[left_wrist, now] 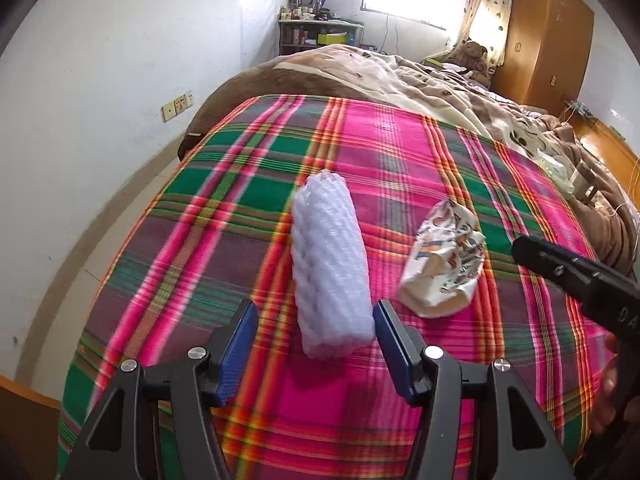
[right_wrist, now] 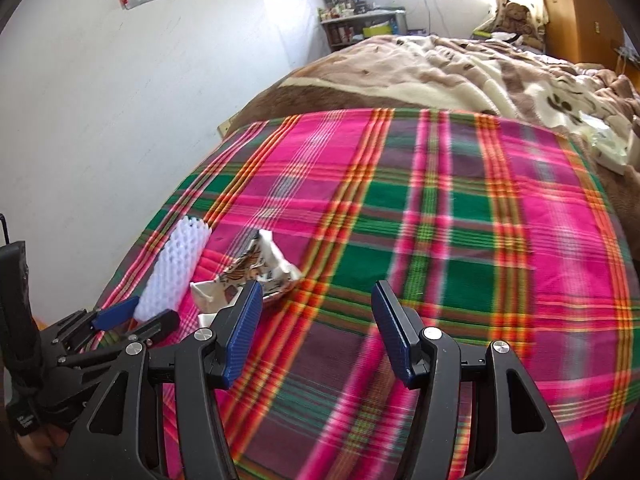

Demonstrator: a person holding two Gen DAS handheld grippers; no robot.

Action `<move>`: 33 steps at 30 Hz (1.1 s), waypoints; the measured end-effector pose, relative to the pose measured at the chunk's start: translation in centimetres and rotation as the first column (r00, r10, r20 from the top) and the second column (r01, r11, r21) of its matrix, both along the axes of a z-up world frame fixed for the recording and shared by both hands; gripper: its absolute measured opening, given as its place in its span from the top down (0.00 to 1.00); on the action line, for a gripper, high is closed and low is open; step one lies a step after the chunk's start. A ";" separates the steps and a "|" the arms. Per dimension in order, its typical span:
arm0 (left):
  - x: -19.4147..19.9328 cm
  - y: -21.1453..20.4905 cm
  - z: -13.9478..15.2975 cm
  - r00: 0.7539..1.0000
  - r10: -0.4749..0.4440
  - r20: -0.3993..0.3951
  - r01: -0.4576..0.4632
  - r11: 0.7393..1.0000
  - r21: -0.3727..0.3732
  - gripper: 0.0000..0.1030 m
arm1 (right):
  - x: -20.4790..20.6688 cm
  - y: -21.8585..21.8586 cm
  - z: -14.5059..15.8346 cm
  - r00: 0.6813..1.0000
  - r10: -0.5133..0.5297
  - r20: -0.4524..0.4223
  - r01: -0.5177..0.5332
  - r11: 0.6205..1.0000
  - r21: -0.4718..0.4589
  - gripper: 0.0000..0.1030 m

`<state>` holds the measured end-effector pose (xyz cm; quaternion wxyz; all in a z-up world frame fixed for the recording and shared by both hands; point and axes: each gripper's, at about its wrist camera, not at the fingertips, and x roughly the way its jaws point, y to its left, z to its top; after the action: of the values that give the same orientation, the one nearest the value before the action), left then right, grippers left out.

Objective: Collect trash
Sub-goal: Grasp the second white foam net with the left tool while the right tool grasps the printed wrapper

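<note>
A white foam net sleeve (left_wrist: pixel 330 264) lies lengthwise on the plaid bed sheet (left_wrist: pixel 400 152). Its near end sits between the blue pads of my left gripper (left_wrist: pixel 316 308), which is open; a gap shows beside the left pad. To the right of the sleeve lies a crumpled printed wrapper (left_wrist: pixel 444 256). In the right wrist view the wrapper (right_wrist: pixel 256 268) sits just beyond my left fingertip (right_wrist: pixel 250 296). My right gripper (right_wrist: pixel 316 292) is open over bare sheet with nothing between its pads. The sleeve (right_wrist: pixel 176 268) and the left gripper (right_wrist: pixel 138 316) show at the lower left.
A brown and cream blanket (left_wrist: pixel 400 76) is heaped across the far half of the bed. A white wall (left_wrist: pixel 120 80) runs close along the left edge. A cluttered shelf (left_wrist: pixel 316 32), a wooden wardrobe (left_wrist: pixel 548 40) and a teddy bear (left_wrist: pixel 476 56) stand at the far end.
</note>
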<state>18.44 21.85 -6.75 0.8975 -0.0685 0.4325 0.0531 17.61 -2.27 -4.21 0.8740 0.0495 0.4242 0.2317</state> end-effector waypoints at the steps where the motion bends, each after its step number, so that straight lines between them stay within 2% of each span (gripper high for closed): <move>1: 0.0 0.5 0.0 1.000 0.003 0.001 -0.003 1.000 -0.007 0.42 | 0.0 0.3 -0.2 1.000 0.006 -0.008 -0.006 1.000 0.001 0.44; 7: 0.7 1.6 0.6 1.000 -0.018 0.007 0.019 1.000 -0.014 0.42 | 0.2 1.5 -1.0 0.997 0.036 -0.071 -0.034 0.999 0.036 0.44; 10: 1.3 1.5 0.8 0.999 -0.034 0.008 0.034 0.999 0.030 0.42 | 0.3 2.0 -1.3 0.994 0.040 -0.103 -0.033 0.997 0.068 0.44; 16: 2.4 2.4 0.5 1.000 -0.029 -0.006 0.029 0.999 0.038 0.42 | 1.0 2.7 -1.9 0.991 0.031 -0.132 -0.019 0.995 0.094 0.44; 17: 2.5 2.5 0.5 0.999 -0.032 -0.007 0.032 0.999 0.023 0.42 | 1.0 2.8 -1.9 0.991 0.031 -0.133 -0.018 0.995 0.098 0.45; 20: 2.9 2.8 0.5 0.999 -0.039 0.003 0.039 0.999 -0.006 0.42 | 1.5 3.0 -2.1 0.989 0.024 -0.149 -0.010 0.996 0.093 0.64; 27: 4.2 2.9 0.9 0.998 -0.062 0.005 0.062 0.998 0.001 0.42 | 2.1 3.3 -2.3 0.987 0.037 -0.155 -0.017 0.992 0.124 0.69; 31: 5.3 3.1 0.0 0.998 -0.064 -0.024 0.063 0.997 -0.051 0.42 | 1.9 3.0 -2.2 0.989 0.036 -0.145 -0.018 0.992 0.125 0.70; 33: 5.5 2.9 -0.2 0.998 -0.066 -0.024 0.065 0.997 -0.050 0.47 | 1.6 2.6 -2.1 0.991 0.035 -0.133 -0.019 0.993 0.119 0.71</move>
<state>23.95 24.77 -6.95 0.8912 -0.0755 0.4471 0.0138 19.20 0.30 -6.29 0.8358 0.1107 0.4683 0.2642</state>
